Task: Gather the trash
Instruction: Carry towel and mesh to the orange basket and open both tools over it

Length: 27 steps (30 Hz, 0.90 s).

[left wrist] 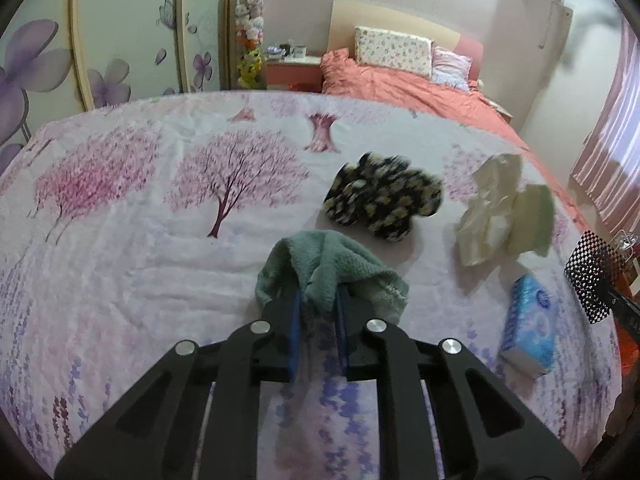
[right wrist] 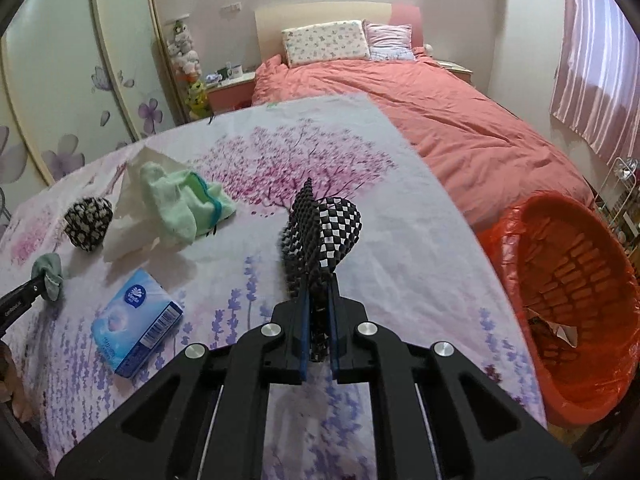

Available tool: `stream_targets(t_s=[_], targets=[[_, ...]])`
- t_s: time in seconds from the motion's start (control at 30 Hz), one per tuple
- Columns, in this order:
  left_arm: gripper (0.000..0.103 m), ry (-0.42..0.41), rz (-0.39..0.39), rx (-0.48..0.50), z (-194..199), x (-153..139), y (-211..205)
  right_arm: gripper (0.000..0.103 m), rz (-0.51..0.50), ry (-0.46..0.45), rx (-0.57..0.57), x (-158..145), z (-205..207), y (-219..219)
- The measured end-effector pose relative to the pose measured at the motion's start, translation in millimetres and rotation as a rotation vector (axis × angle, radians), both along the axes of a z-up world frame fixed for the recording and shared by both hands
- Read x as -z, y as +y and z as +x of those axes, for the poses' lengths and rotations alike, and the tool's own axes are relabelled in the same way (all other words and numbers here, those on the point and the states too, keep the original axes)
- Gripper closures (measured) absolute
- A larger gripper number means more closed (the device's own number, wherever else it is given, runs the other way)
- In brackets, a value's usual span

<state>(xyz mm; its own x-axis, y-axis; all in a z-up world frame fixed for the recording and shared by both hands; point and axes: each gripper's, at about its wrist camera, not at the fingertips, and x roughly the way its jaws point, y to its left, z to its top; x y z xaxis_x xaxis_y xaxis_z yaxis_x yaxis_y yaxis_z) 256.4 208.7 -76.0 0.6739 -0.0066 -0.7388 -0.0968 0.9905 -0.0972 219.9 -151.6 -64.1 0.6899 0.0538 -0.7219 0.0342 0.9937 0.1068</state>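
Observation:
My left gripper (left wrist: 319,300) is shut on a teal fluffy sock (left wrist: 332,268), which bunches over the fingertips just above the flowered sheet (left wrist: 120,260). My right gripper (right wrist: 319,300) is shut on a black-and-white checkered cloth (right wrist: 328,232) that stands up between its blue pads; the same checkered cloth (left wrist: 592,276) shows at the right edge of the left wrist view. A black sock with yellow flowers (left wrist: 384,196), crumpled white tissue (left wrist: 492,208) and a blue tissue pack (left wrist: 528,324) lie on the sheet. A red basket (right wrist: 580,288) lined with a red bag stands at the right.
A light green sock pair (right wrist: 180,204) rests against the tissue (right wrist: 128,224). The blue tissue pack (right wrist: 136,320) lies left of my right gripper. Behind the sheet runs a bed with a salmon cover (right wrist: 460,120) and pillows. Wardrobe doors (left wrist: 120,40) stand on the left.

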Motion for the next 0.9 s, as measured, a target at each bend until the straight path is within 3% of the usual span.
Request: stream_targets(t_s=[0.23, 0.53, 0.9], targets=[[0.088, -0.079, -0.003, 0.07, -16, -37, -37, 0.096, 0.052, -0.069, 0.017, -24, -21, -22], [0.088, -0.169, -0.039, 0.241, -39, -82, -121, 0.096, 0.102, -0.158, 0.077, -50, -50, -61], [0.088, -0.211, -0.119, 0.464, -51, -100, -231, 0.096, 0.075, -0.246, 0.207, -62, -79, -110]])
